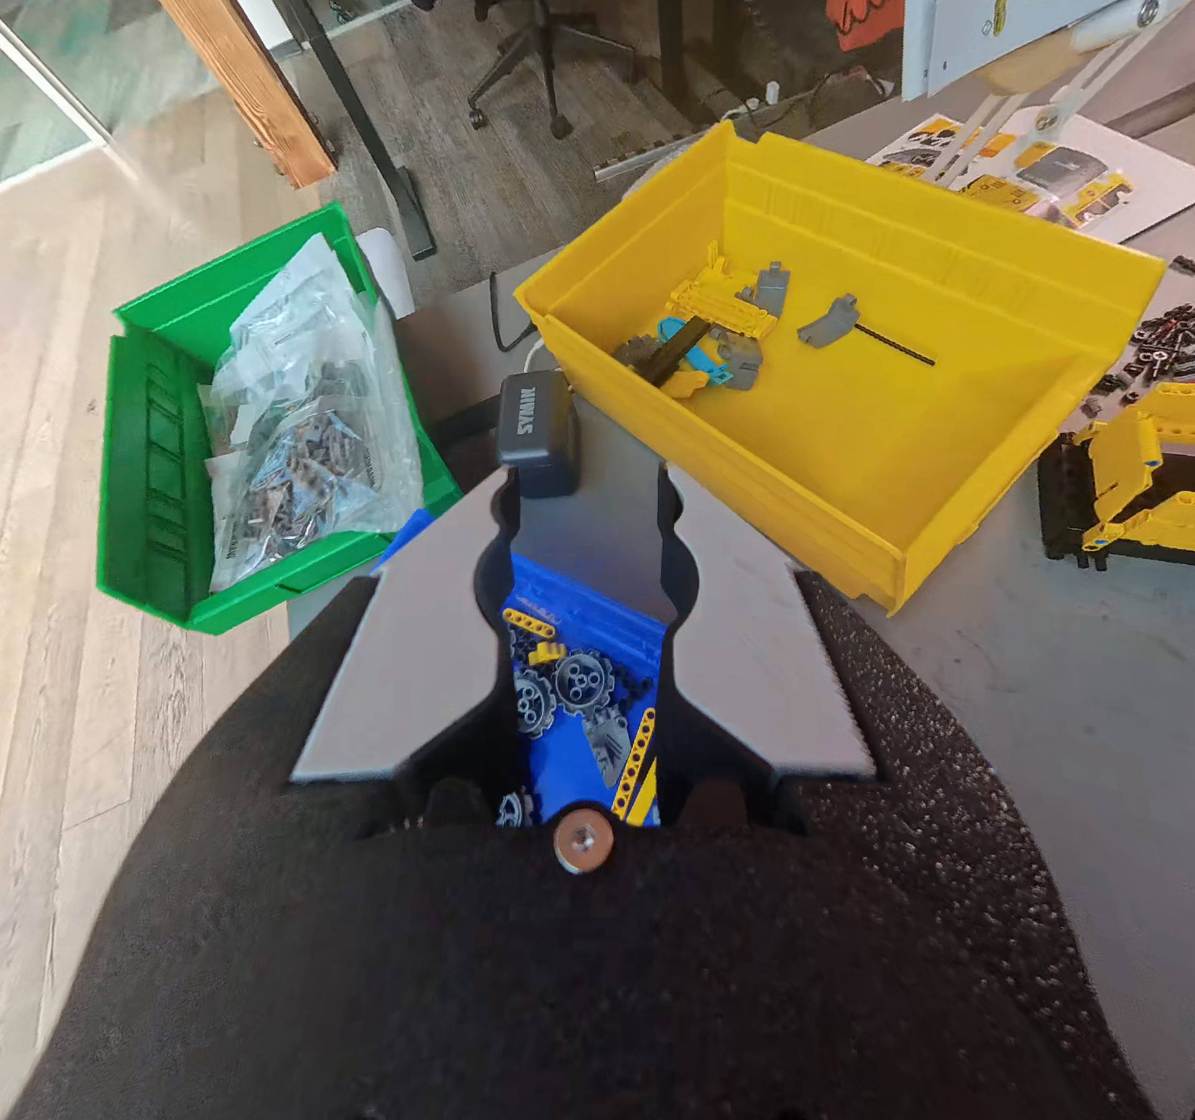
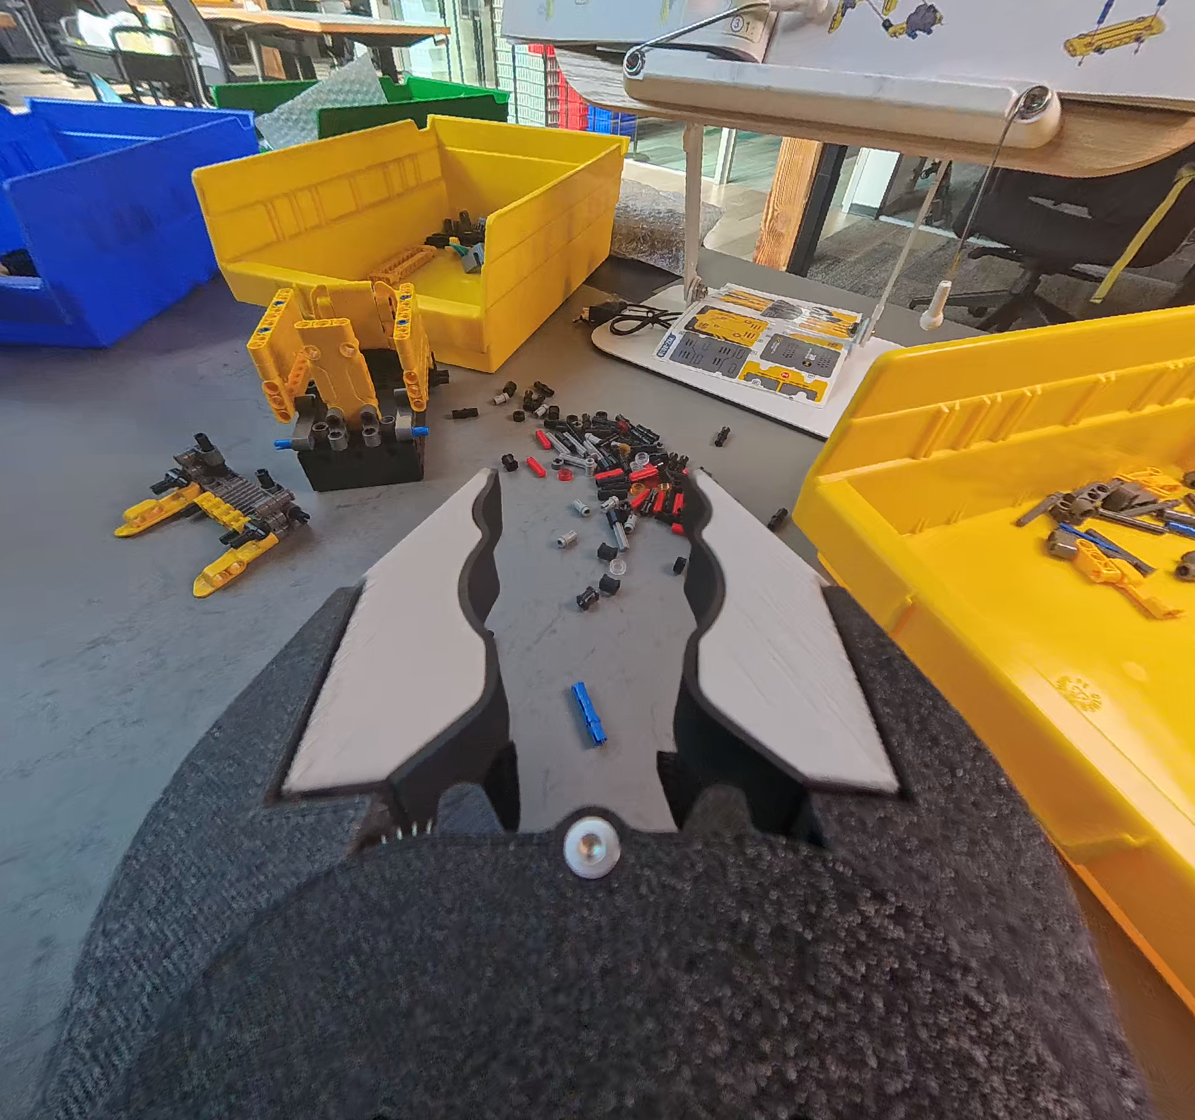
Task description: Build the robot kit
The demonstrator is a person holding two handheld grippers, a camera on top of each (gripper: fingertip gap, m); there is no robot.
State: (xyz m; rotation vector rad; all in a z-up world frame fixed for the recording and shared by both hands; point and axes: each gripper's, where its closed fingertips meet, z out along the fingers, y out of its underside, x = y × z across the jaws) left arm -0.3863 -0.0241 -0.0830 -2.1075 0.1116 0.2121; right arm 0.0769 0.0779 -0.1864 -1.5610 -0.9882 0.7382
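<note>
My left gripper (image 1: 585,475) is open and empty, held above a blue bin (image 1: 582,759) with grey gears (image 1: 582,682) and yellow beams inside. A black adapter block (image 1: 537,436) lies just past its fingertips. My right gripper (image 2: 595,481) is open and empty, low over the grey table (image 2: 129,669). A blue pin (image 2: 588,714) lies on the table between its fingers. A pile of small black, red and grey pins (image 2: 614,475) lies at its fingertips. A yellow and black partly built model (image 2: 349,391) stands ahead to the left, with a smaller yellow and grey assembly (image 2: 220,507) beside it.
A yellow bin (image 1: 840,391) with a few parts sits ahead right of the left gripper; a green bin (image 1: 161,475) with plastic bags is at the left. In the right wrist view, a second yellow bin (image 2: 1009,604) is close right, a yellow bin (image 2: 336,210) and blue bin (image 2: 110,216) behind, an instruction stand (image 2: 840,100) above. The tips of one gripper are about 50 cm away from the tips of the other. From my left tips it is roughly 20 cm to the black adapter block (image 1: 537,436); from my right, 50 cm.
</note>
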